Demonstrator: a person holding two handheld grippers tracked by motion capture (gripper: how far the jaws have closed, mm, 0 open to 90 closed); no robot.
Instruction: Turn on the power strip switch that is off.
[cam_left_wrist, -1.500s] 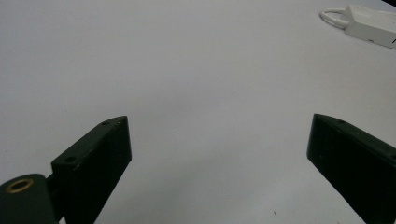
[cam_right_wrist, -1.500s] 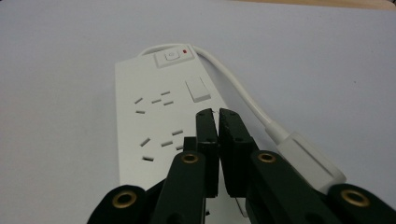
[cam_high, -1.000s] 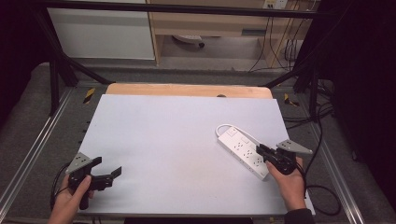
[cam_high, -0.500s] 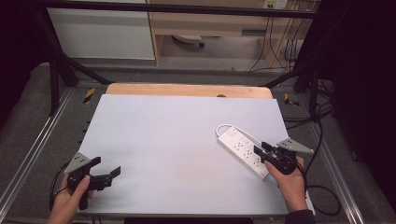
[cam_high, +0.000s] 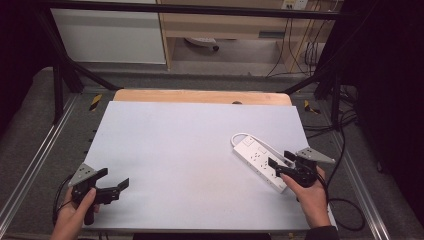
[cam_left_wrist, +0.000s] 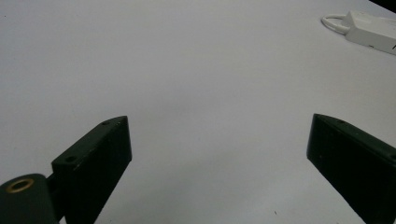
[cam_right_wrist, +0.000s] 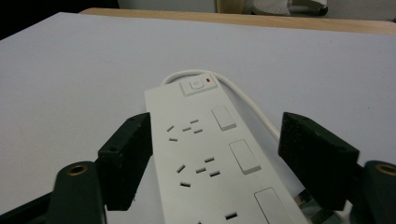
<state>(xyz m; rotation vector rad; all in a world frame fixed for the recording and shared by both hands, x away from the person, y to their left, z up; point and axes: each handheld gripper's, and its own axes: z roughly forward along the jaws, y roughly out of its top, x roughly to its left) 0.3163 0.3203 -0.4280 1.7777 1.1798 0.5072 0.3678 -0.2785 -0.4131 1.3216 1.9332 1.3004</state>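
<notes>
your right gripper (cam_high: 281, 165) sits over the near end of the power strip (cam_high: 256, 159), which lies flat on the table (cam_high: 190, 150) at about 4 o'clock from the table's middle, its long axis running from 10 o'clock to 4 o'clock. its white cable (cam_high: 241, 136) loops around the far end. in the right gripper view the strip (cam_right_wrist: 210, 154) runs up between the jaws, and there is a gap on each side: the jaws have just been opening and now stand wide, pressing on nothing. so the strip looks released and set down, not held.

your left gripper (cam_high: 112, 186) rests at about 8 o'clock near the table's front edge, well apart from the strip. its jaws are open with only bare table between them; from there the strip (cam_left_wrist: 369, 29) shows far off at 1 o'clock.

as a judgement, the placing of the strip seems done, or a fresh grasp is about to start; the pictures cannot settle which. what is left, if anything, is to back the right hand (cam_high: 311, 197) away or close again on the strip.

on writing: no brand or label can be read. the strip shows a switch (cam_right_wrist: 198, 84) with a small red light at its far end, rows of sockets and blank rectangular covers, all unmarked as far as can be made out.
</notes>
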